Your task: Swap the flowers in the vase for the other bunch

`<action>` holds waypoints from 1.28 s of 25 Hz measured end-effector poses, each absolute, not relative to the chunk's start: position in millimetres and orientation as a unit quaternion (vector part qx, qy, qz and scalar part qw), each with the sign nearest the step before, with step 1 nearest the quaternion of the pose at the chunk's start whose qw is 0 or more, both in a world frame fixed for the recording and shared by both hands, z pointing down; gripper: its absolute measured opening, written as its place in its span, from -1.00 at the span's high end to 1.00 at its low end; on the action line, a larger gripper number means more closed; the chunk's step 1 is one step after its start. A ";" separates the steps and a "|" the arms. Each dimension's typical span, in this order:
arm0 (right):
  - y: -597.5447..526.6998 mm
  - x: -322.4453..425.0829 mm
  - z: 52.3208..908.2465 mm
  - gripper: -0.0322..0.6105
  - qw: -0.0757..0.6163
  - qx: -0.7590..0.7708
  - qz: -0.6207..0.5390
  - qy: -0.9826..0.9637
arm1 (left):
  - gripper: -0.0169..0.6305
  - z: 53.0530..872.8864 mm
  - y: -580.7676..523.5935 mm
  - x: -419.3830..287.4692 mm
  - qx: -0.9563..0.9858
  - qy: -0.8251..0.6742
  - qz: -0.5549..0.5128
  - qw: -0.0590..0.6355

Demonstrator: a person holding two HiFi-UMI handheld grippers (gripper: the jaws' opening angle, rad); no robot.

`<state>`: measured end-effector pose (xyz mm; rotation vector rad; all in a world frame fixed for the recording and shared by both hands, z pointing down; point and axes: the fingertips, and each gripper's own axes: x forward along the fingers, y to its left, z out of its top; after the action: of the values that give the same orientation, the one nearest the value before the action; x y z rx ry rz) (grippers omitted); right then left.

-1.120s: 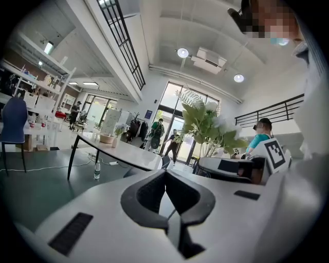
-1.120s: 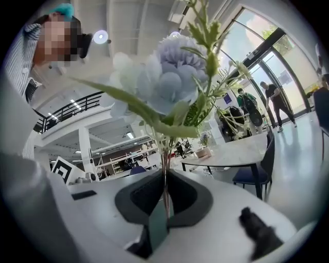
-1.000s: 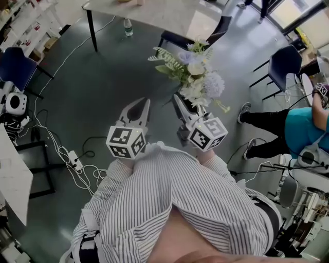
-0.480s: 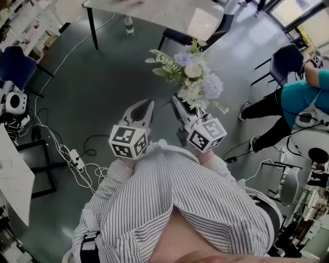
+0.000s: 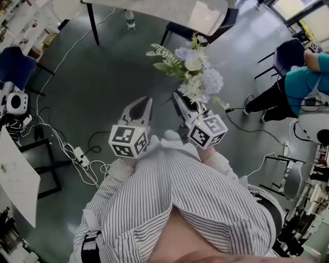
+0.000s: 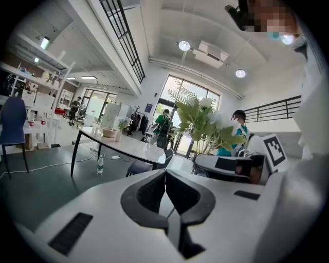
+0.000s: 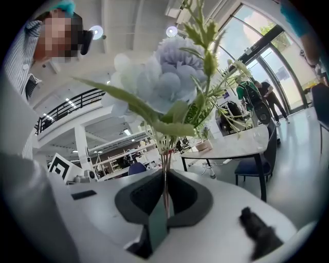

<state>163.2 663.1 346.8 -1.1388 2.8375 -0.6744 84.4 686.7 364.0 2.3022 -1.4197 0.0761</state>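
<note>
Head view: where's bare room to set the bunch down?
Bare floor ahead of the left gripper, between the table leg and the cables. Tabletop looks bare at its near edge. Crowded: right, a chair and a person; left, the cables.

Pale lilac and white blooms with green leaves are seen on the bunch (image 5: 194,72) at the right tongs (image 5: 176,97); the shirt (image 5: 175,205) behind is striped dark on white.

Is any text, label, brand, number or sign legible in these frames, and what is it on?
No readable text in any view.
Black-and-white marker cube at left and matching marker cube at right: square patterns only, no letters.
Clear plastic water bottle on the floor: label too small to read.
</note>
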 end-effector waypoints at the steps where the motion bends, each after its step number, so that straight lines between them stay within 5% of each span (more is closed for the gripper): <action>1: 662.9 163.3 347.9 0.79 0.004 -0.362 -0.217 0.907 | 0.91 365.0 685.4 86.0 0.831 -0.512 0.031 0.217; 13: 609.6 146.6 371.0 0.79 -0.006 -0.357 -0.203 0.912 | 0.91 385.8 635.7 73.8 0.834 -0.510 0.026 0.209; 32: 350.3 141.1 342.1 0.79 0.008 -0.327 -0.190 0.926 | 0.91 355.1 381.0 67.3 0.823 -0.537 0.008 0.185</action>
<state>141.1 350.3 342.1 -1.0214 2.8933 -0.5933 67.3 381.0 355.1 2.3192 -1.5141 0.0234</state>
